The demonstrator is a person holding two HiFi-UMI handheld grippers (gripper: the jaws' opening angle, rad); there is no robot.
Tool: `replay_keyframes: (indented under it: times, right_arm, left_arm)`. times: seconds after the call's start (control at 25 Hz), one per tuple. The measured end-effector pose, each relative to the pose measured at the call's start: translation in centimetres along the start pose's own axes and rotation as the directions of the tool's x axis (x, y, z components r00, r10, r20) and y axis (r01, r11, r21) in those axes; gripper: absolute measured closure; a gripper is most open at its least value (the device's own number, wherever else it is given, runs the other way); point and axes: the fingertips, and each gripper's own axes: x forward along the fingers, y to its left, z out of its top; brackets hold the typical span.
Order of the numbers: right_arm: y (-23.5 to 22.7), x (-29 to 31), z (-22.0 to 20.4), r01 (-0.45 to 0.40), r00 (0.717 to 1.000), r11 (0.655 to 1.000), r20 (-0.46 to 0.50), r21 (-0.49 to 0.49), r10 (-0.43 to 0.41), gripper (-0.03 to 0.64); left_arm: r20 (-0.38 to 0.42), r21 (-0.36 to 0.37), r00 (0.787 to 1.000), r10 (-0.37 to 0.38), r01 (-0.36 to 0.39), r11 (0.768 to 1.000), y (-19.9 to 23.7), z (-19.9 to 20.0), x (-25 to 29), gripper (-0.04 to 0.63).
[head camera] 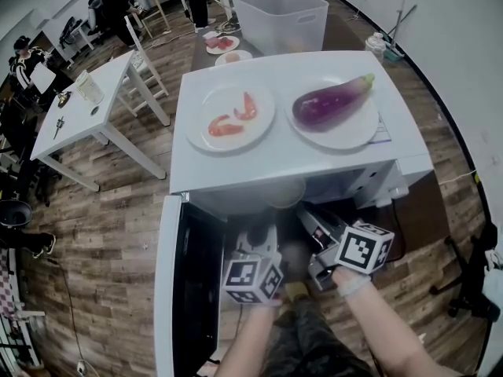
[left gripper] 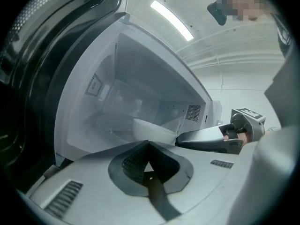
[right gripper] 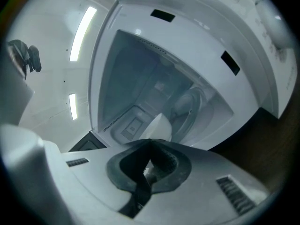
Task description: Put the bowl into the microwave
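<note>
The bowl (left gripper: 152,129) stands upright, mouth up, just inside the front edge of the microwave (head camera: 283,159); free room lies behind it. The right gripper (right gripper: 151,146) pinches its rim; the left gripper (left gripper: 149,145) has its jaws together, empty.

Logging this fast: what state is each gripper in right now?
Left gripper: closed, nothing seen between its jaws.
Right gripper: closed, tips at the rim of the bowl; whether it pinches the rim cannot be told.
</note>
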Motion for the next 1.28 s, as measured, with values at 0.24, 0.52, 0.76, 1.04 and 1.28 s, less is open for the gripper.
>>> replay_keyframes:
  times: [0.24,0.52,0.76,1.04,1.28]
  right_arm:
    - [-0.6,0.5,-0.3,0.007,1.000,1.000,-0.013,0.003,-0.007,0.612]
    - [-0.8,0.9,-0.1,-0.001,1.000,0.999,-0.009,0.037,0.001,0.612]
    - [-1.0,1.1,0.1,0.002,1.000,0.998,-0.002,0.063,-0.002,0.612]
    - [-1.5,1.5,0.3,0.046,0.999,0.998,0.015,0.038,-0.046,0.612]
    - [-1.8,1.9,0.1,0.055,0.998,0.997,0.023,0.052,-0.056,0.612]
  left_arm:
    - [-0.005,-0.001,1.000,-0.001,0.001,1.000,0.0,0.1,0.5,0.594]
    - [-0.002,-0.003,1.000,-0.001,0.001,1.000,0.1,0.2,0.9,0.594]
    - [-0.006,-0.006,1.000,0.001,-0.001,1.000,0.2,0.3,1.2,0.594]
    - [-0.025,0.047,1.000,-0.012,0.013,0.999,-0.3,0.2,1.8,0.594]
    - [-0.024,0.039,0.999,-0.026,0.027,0.999,-0.4,0.2,2.1,0.594]
